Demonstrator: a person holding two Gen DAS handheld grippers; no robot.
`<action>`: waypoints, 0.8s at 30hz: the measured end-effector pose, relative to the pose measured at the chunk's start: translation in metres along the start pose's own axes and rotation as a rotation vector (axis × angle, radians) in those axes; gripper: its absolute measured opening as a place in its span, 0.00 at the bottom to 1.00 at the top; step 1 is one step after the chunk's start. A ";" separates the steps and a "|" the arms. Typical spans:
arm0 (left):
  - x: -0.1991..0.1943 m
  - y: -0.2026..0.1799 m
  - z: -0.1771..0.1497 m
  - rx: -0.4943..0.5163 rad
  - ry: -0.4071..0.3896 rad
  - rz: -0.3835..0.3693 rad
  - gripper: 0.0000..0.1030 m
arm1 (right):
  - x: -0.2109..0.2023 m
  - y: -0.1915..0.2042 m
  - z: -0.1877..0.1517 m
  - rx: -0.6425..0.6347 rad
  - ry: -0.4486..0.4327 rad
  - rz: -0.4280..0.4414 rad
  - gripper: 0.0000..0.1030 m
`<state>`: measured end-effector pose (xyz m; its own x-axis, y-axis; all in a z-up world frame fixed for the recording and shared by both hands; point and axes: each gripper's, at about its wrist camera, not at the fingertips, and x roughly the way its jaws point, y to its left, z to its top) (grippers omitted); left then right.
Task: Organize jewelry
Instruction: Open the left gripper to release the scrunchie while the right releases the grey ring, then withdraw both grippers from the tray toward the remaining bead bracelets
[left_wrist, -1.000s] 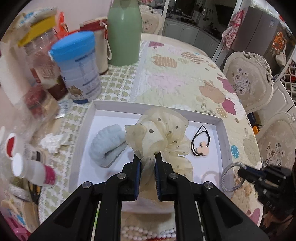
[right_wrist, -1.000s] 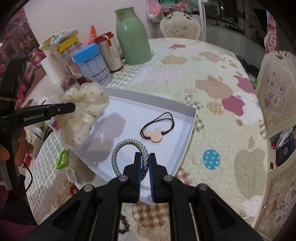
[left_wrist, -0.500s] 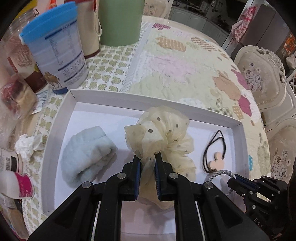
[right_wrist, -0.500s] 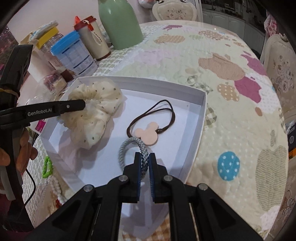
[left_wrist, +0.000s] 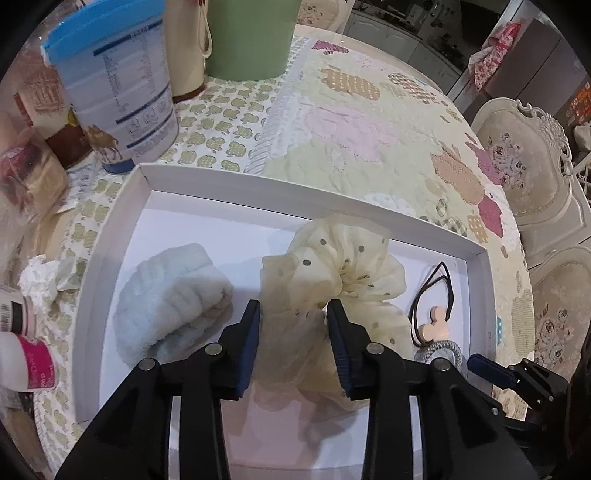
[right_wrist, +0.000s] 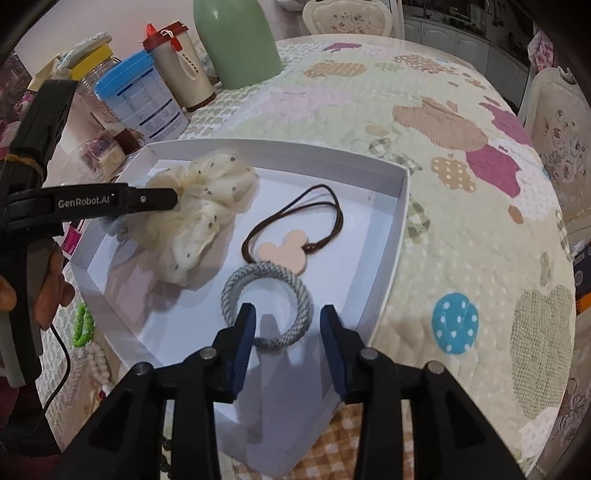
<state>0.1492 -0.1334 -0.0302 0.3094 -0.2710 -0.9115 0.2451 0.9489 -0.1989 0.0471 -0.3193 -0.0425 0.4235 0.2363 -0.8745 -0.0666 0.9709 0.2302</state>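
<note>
A white tray lies on the quilted table. In it are a pale blue fluffy band, a cream dotted scrunchie, a dark cord tie with a pink mouse charm and a grey woven hair ring. My left gripper is open with the scrunchie lying loose between its fingers. My right gripper is open around the near side of the grey ring, which rests flat on the tray. The scrunchie and charm tie also show in the right wrist view.
A blue-lidded can, a green vase, a beige cup and bottles stand left of and behind the tray. Green and pearl beads lie on the cloth by the tray's near left. Chairs stand at right.
Both grippers have opened. The scrunchie and the grey ring were let go and now lie on the tray floor. Both grippers came lower and closer over the tray.
</note>
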 end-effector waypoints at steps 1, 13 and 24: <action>-0.004 -0.001 -0.001 0.006 -0.007 0.003 0.26 | -0.004 0.001 -0.002 0.003 -0.008 0.004 0.36; -0.074 -0.015 -0.040 0.115 -0.136 0.070 0.26 | -0.057 0.025 -0.022 0.015 -0.099 0.022 0.48; -0.123 -0.006 -0.101 0.166 -0.202 0.119 0.26 | -0.094 0.060 -0.053 -0.087 -0.110 -0.012 0.49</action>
<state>0.0166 -0.0893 0.0466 0.5175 -0.2021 -0.8315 0.3385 0.9408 -0.0180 -0.0444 -0.2813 0.0314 0.5206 0.2236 -0.8240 -0.1368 0.9745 0.1780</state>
